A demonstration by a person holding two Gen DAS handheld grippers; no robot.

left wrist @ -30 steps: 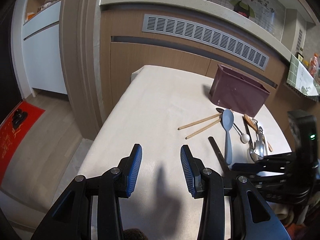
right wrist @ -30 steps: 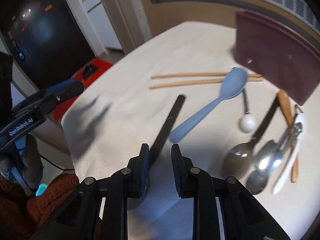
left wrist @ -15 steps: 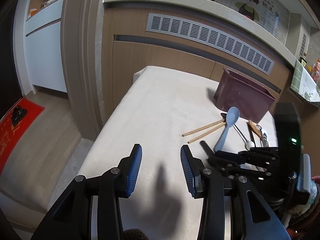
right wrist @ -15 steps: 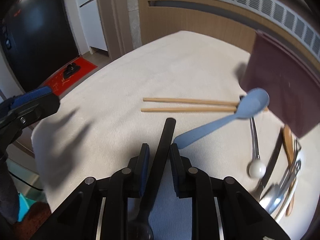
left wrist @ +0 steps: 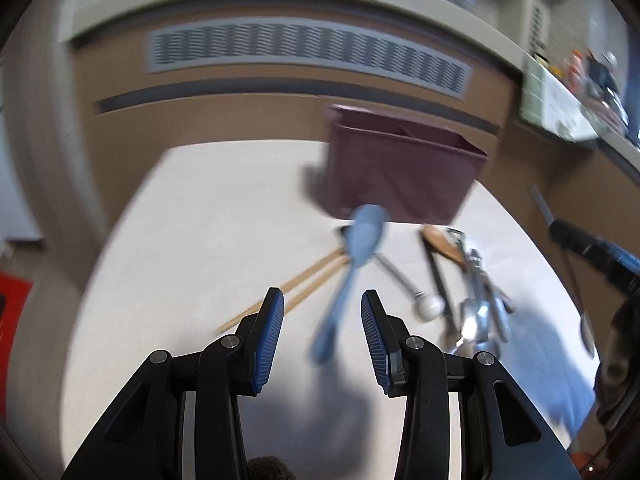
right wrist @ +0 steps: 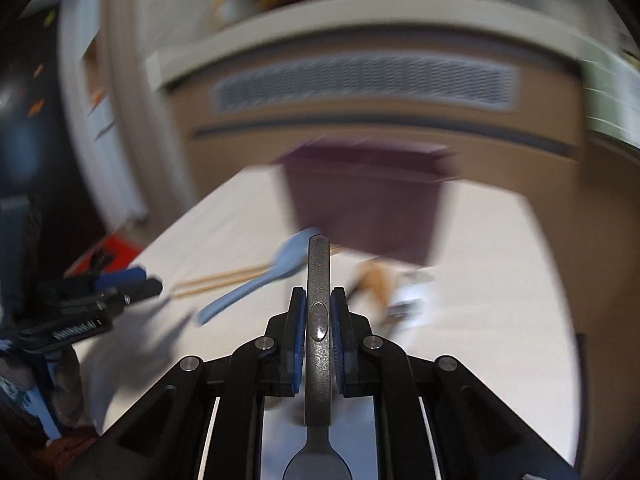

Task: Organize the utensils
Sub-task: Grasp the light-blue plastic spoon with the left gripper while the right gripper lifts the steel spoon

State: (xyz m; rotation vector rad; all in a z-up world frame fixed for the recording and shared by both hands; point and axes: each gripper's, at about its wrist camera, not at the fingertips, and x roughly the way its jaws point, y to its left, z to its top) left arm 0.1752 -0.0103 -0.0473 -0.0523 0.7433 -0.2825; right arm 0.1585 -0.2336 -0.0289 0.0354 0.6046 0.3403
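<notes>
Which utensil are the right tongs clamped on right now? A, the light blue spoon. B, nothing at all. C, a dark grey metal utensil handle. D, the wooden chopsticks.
C: in the right wrist view the right tongs are shut on the dark grey handle, while the blue spoon and chopsticks lie on the table.

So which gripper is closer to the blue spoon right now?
Left. The left gripper hovers open with the blue spoon's handle between its fingers. The right gripper, shut on a dark utensil, is off beside it.

Two wrist views, both angled down over the table (left wrist: 192, 216).
</notes>
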